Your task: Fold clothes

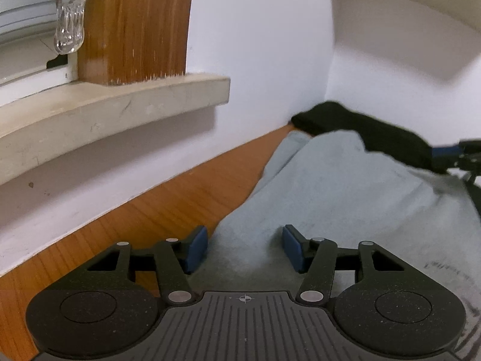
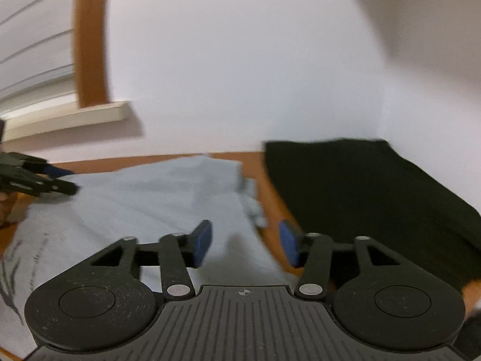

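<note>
Hovering with both left tongs (image 1: 245, 248) and right tongs (image 2: 245, 243) spread and empty, the soft, limp grey shirt (image 1: 345, 186) looks easiest pinched along its edges.

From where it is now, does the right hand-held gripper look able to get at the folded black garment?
Probably yes. The right hand-held gripper stands open over the light blue shirt's edge, and the black garment lies just right of it with only bare wooden table between.

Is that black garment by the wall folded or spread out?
Folded: the black garment lies as a compact, straight-edged rectangle beside the light blue shirt.
</note>
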`<state>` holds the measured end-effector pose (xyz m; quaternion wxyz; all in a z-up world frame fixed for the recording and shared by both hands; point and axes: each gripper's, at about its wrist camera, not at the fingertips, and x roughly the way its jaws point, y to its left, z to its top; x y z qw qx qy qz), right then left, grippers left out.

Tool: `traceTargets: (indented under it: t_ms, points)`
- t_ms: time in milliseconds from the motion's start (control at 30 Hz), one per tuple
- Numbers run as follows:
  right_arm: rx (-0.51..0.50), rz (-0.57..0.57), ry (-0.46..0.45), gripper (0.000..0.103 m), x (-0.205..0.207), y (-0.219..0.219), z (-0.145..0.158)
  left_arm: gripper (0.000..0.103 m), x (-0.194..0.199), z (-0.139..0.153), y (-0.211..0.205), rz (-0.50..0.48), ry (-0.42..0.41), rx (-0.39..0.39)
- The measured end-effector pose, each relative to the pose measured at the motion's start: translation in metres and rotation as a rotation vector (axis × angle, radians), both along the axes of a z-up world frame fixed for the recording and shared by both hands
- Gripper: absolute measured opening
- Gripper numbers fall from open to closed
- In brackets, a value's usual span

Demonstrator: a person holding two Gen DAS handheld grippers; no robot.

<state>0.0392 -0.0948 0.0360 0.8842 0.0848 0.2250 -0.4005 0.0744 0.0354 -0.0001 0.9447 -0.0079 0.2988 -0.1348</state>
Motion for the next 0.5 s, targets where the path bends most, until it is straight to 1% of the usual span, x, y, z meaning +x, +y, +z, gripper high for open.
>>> traceTargets:
  t_ms: [100, 233, 267, 300, 333, 400, 500]
  points:
    - [-0.028, 0.062, 0.002, 0.065, 0.012, 0.019, -0.011, 0.06, 0.001, -0.001, 0.002, 0.002, 0.012, 0.008]
    - [-0.044, 0.055, -0.002, 0.066, 0.007, 0.039, -0.026, 0.06, 0.001, 0.001, 0.002, 0.001, 0.005, 0.007]
    - [-0.054, 0.044, -0.01, 0.07, 0.002, 0.044, -0.029, 0.059, 0.0, 0.002, 0.002, 0.001, -0.001, 0.007]
    - [-0.053, 0.024, -0.036, 0.079, -0.008, 0.046, -0.031, 0.059, -0.001, 0.003, 0.002, 0.002, -0.006, 0.007]
    - [-0.035, 0.003, -0.072, 0.082, -0.021, 0.046, -0.033, 0.06, -0.001, 0.004, 0.002, 0.004, -0.01, 0.006]
    - [-0.016, -0.05, -0.136, 0.083, -0.048, 0.045, -0.039, 0.06, -0.003, 0.007, 0.002, 0.0, -0.021, -0.009]
    - [-0.03, -0.157, -0.174, 0.083, -0.076, 0.046, -0.048, 0.062, -0.006, 0.013, 0.0, -0.014, -0.037, -0.032]
